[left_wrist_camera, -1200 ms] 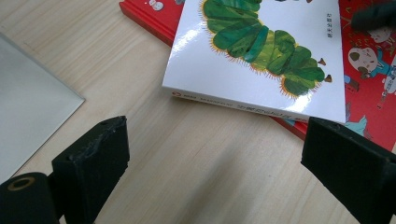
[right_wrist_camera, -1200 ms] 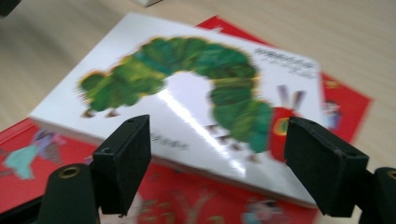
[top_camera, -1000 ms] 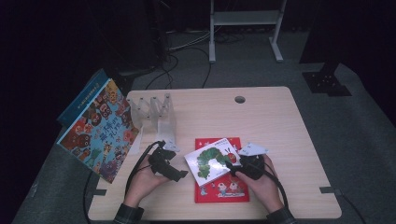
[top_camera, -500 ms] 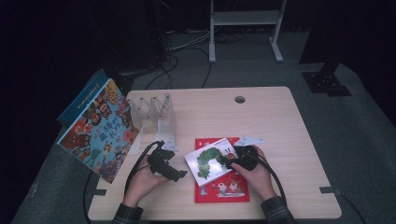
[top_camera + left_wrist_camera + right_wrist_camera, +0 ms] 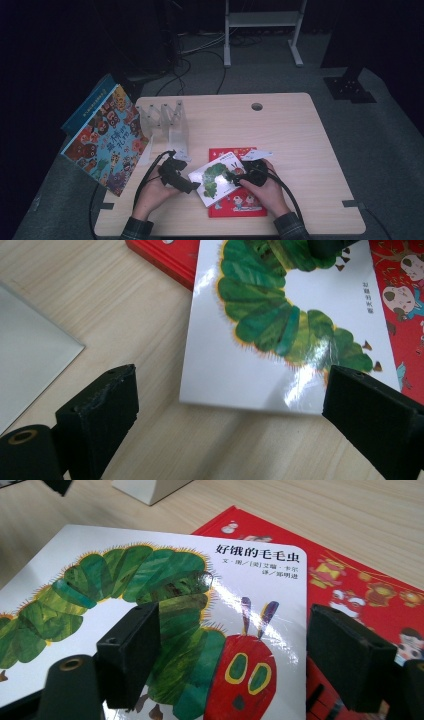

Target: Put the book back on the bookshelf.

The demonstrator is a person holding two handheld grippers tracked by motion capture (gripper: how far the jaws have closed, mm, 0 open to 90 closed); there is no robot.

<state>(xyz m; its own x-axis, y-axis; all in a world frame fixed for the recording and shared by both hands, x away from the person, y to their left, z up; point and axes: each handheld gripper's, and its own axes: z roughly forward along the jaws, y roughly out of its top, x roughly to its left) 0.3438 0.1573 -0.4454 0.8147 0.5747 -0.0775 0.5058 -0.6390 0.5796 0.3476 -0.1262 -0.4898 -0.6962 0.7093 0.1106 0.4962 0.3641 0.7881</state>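
The caterpillar book (image 5: 218, 175) lies tilted on top of the red book (image 5: 240, 200), near the front edge of the bench (image 5: 300, 140). The left tool (image 5: 192, 186) sits at the book's 9 o'clock, just beside its edge; in the left gripper view its jaws stand apart, holding nothing, with the book's white corner (image 5: 250, 385) at 12 o'clock between them. The right tool (image 5: 235, 179) hangs over the book's 3 o'clock side, jaws parted and gripping nothing, the caterpillar's red head (image 5: 240, 675) between them.
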